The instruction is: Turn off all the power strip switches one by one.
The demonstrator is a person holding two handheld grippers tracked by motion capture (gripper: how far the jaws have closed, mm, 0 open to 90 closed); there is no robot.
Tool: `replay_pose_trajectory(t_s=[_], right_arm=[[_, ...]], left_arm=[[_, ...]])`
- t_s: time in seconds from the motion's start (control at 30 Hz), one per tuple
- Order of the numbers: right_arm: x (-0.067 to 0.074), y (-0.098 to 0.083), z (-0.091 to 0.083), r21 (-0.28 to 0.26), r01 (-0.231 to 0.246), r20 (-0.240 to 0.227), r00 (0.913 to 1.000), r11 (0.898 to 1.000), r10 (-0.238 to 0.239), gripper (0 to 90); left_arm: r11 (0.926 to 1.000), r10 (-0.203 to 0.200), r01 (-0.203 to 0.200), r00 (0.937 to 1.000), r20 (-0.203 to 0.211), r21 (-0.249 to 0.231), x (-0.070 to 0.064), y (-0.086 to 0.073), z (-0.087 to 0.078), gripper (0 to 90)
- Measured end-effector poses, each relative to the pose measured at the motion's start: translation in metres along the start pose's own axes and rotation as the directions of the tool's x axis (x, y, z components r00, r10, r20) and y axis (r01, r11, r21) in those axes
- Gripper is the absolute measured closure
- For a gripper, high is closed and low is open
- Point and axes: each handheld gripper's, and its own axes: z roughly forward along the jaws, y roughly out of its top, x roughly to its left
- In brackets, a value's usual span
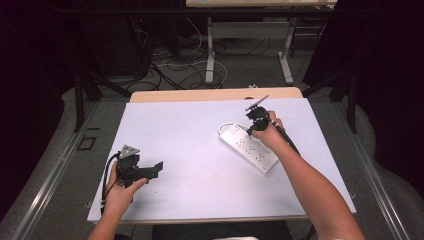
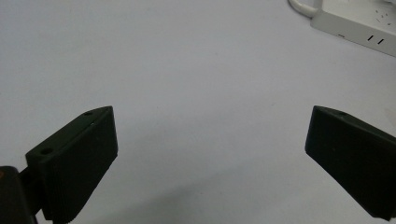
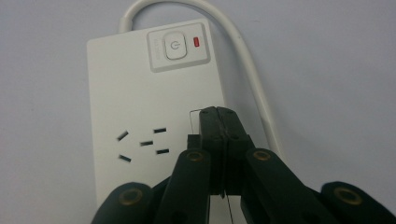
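Note:
A white power strip point(image 1: 248, 148) lies at an angle on the white-covered table point(image 1: 190, 135), right of the middle. Its white cable point(image 3: 247, 70) loops out of the end that carries the switch button point(image 3: 173, 45) and a red light point(image 3: 196, 42). My right gripper point(image 1: 251, 130) hovers over that end, and its tips point(image 3: 219, 114) are shut just above the strip's face beside a socket point(image 3: 142, 144). Near the front left of the table, my left gripper point(image 1: 150, 171) stands open. Its jaws point(image 2: 210, 121) are wide apart over bare table, with the strip point(image 2: 359, 23) far off.
The wooden back edge of the table point(image 1: 215, 94) shows beyond the white cover. Behind it, loose cables point(image 1: 170, 65) lie on the floor by the legs of another table point(image 1: 210, 55). Dark curtains close in both sides.

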Motion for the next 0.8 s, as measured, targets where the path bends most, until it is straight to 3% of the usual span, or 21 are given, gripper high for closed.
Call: replay_pose_trajectory(t_s=[0.13,0.17,0.23,0.47,0.53,0.8], right_arm=[[0.0006,-0.0008,0.0007,0.021,-0.016,0.003,0.9999,1.000,0.015,90.0],[-0.0001,-0.0015,0.0020,0.002,-0.008,0.003,1.0000,1.000,0.008,90.0],[-0.0009,-0.0016,0.0006,0.030,-0.005,0.010,0.9999,1.000,0.005,90.0],[-0.0016,-0.0029,0.0017,0.036,-0.015,0.004,0.9999,0.999,0.015,90.0],[-0.0022,-0.0040,0.0036,0.005,-0.023,-0.007,0.9997,1.000,0.023,90.0],[-0.0034,-0.0036,0.0019,0.030,-0.014,0.000,0.9999,0.999,0.014,90.0]], left_arm=[[1.0000,-0.006,0.006,1.0000,-0.001,-0.003,-0.0002,0.0001,-0.0001,2.2],[1.0000,-0.001,0.001,1.0000,-0.002,0.001,0.0002,0.0002,-0.0004,2.2],[1.0000,0.000,0.000,1.0000,-0.002,-0.001,0.0004,0.0001,-0.0005,2.2],[1.0000,-0.005,0.005,1.0000,-0.001,-0.001,-0.0001,0.0001,-0.0002,2.2],[1.0000,-0.002,0.002,1.0000,0.001,-0.003,-0.0002,0.0002,-0.0001,2.2],[1.0000,-0.004,0.004,1.0000,-0.001,-0.003,-0.0002,0.0002,-0.0004,2.2]])
